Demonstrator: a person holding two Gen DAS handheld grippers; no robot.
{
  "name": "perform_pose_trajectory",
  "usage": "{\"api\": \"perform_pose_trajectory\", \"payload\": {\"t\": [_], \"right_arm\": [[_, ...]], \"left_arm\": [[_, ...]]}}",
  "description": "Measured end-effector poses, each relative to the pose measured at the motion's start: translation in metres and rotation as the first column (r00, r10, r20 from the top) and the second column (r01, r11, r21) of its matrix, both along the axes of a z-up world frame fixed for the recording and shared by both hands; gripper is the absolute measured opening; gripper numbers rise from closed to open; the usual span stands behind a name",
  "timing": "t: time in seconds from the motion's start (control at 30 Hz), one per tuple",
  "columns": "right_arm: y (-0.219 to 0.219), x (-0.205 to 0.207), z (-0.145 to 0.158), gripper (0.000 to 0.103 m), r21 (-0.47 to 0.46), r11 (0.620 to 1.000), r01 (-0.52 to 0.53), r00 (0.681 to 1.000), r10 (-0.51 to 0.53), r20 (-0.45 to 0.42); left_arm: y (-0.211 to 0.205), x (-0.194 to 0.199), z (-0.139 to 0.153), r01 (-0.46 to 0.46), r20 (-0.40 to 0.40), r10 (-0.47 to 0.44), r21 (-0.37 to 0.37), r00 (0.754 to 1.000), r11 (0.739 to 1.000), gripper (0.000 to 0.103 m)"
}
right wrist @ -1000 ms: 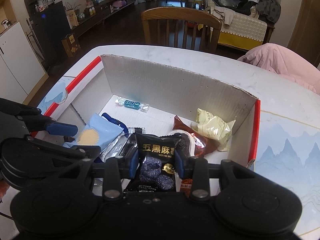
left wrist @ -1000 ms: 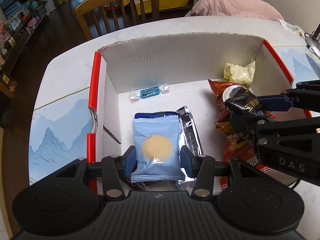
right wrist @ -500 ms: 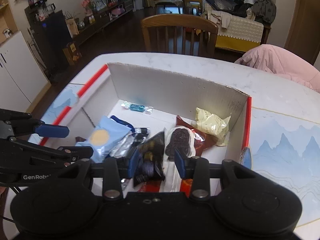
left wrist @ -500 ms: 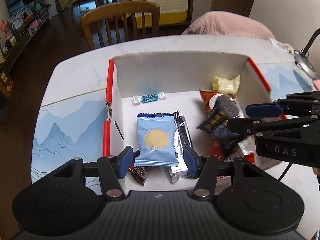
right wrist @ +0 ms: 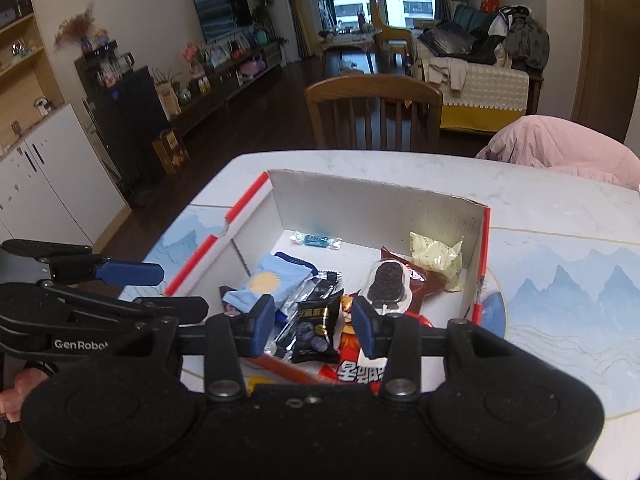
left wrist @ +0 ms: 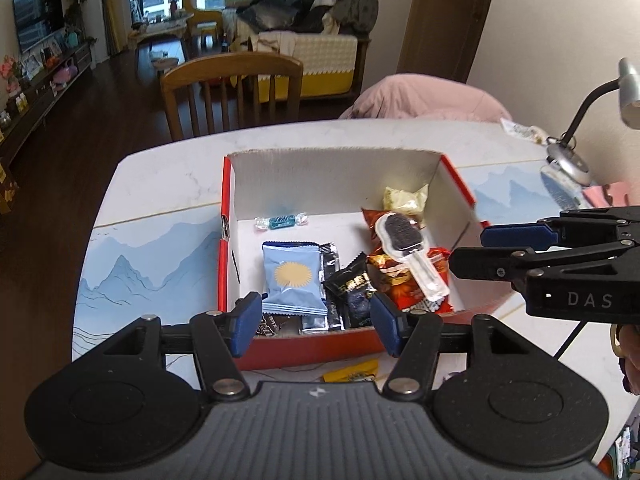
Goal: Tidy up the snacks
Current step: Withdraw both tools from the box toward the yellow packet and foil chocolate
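Observation:
A red and white cardboard box [left wrist: 340, 172] [right wrist: 380, 204] stands on the table with snacks in it. A light blue packet with a yellow sun [left wrist: 292, 278] [right wrist: 266, 282] lies at its left. A black snack packet [left wrist: 354, 286] [right wrist: 316, 328] lies beside it in the middle. A cookie pop in clear wrap [left wrist: 404, 240] [right wrist: 386, 284] lies on red packets [left wrist: 404, 284]. My left gripper [left wrist: 316, 322] is open and empty above the box's near edge. My right gripper [right wrist: 314, 322] is open and empty, just above the black packet.
A blue wrapped candy [left wrist: 282, 221] and a pale yellow packet [left wrist: 404, 198] lie at the back of the box. A yellow wrapper [left wrist: 352, 372] lies on the table before the box. A desk lamp [left wrist: 576, 136] stands at the right. A wooden chair [left wrist: 232, 92] stands behind the table.
My right gripper opened and dropped the black packet into the box. Both grippers pulled back and up from the box, and the left one let go of the blue packet.

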State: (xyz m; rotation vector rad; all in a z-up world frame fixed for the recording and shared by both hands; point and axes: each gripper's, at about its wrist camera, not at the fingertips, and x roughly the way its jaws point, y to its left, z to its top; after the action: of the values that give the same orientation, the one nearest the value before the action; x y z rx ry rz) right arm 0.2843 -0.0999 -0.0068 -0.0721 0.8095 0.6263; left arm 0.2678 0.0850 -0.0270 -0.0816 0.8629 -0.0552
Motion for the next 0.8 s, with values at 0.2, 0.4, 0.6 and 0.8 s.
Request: {"api": "perform_pose_trajectory", "payload": {"t": [0.2,0.4,0.6,0.8], "right_arm": [[-0.014,-0.031,0.008,0.083,0.030,0.999,0.021,0.998,-0.023,0.063],[-0.026,-0.057,0.004,0.099,0.026,1.000,0.016,0.997,-0.018,0.081],[-0.037,-0.075,-0.006,0.102,0.042,0.998,0.046,0.997,-0.049,0.057],[-0.049,-0.096,-0.027,0.103,0.029,0.994,0.102,0.986,-0.105,0.132]], "left_arm": [[0.001,-0.030,0.011,0.007,0.057,-0.006,-0.027,0.998,1.000,0.065],[0.001,-0.055,0.012,0.017,0.084,-0.013,-0.048,0.996,0.999,0.070],[-0.002,-0.073,0.004,0.009,0.098,-0.001,-0.078,0.995,0.997,0.075],[-0.005,-0.080,-0.011,-0.007,0.080,0.014,-0.089,0.997,0.996,0.075]]}}
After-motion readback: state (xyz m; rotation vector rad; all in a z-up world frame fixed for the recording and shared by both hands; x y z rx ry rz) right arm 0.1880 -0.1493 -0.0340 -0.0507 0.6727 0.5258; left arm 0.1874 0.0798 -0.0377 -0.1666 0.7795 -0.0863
